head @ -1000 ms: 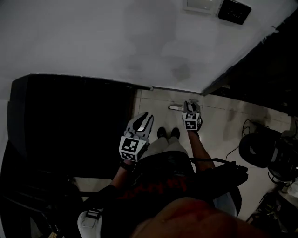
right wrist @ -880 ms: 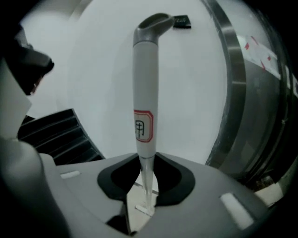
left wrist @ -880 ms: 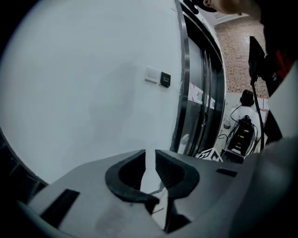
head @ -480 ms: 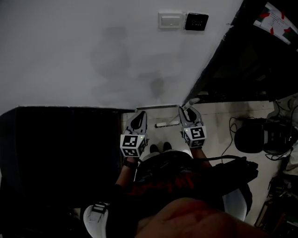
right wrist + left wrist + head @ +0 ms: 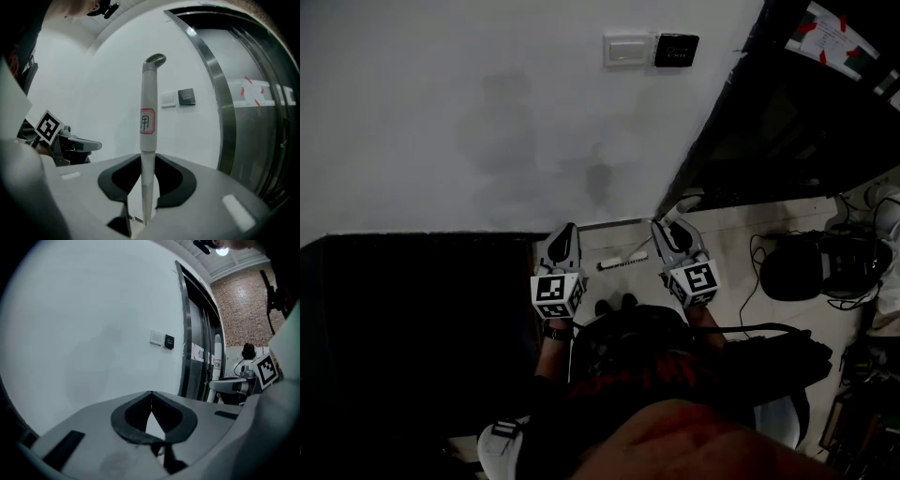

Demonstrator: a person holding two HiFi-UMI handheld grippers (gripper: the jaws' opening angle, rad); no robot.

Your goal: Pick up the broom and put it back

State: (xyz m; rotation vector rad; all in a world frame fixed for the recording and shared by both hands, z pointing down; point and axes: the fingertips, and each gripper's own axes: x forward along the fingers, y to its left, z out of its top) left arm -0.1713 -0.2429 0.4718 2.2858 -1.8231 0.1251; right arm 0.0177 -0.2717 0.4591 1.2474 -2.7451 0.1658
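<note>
The broom's white handle [image 5: 147, 122] stands upright between the jaws of my right gripper [image 5: 143, 157], which is shut on it. A red-edged label sits midway up the handle and a grey hook tops it. In the head view the handle's tip [image 5: 686, 202] shows just beyond the right gripper [image 5: 667, 227], close to the wall. My left gripper [image 5: 566, 229] is held beside it, about level. Its pads [image 5: 150, 394] meet at the tips with nothing between them. A white elongated piece [image 5: 623, 261] lies low between the two grippers; I cannot tell what it is.
A white wall [image 5: 487, 122] with a switch plate [image 5: 625, 49] and a black panel [image 5: 677, 50] is straight ahead. A dark metal-framed door [image 5: 787, 122] runs to the right. A black block [image 5: 412, 328] fills the left. Black gear and cables [image 5: 797, 267] lie at the right on the floor.
The head view has tilted up, so the wall plates sit lower in the picture. The left gripper has come up level with the right one, nearer the wall. The right keeps the handle.
</note>
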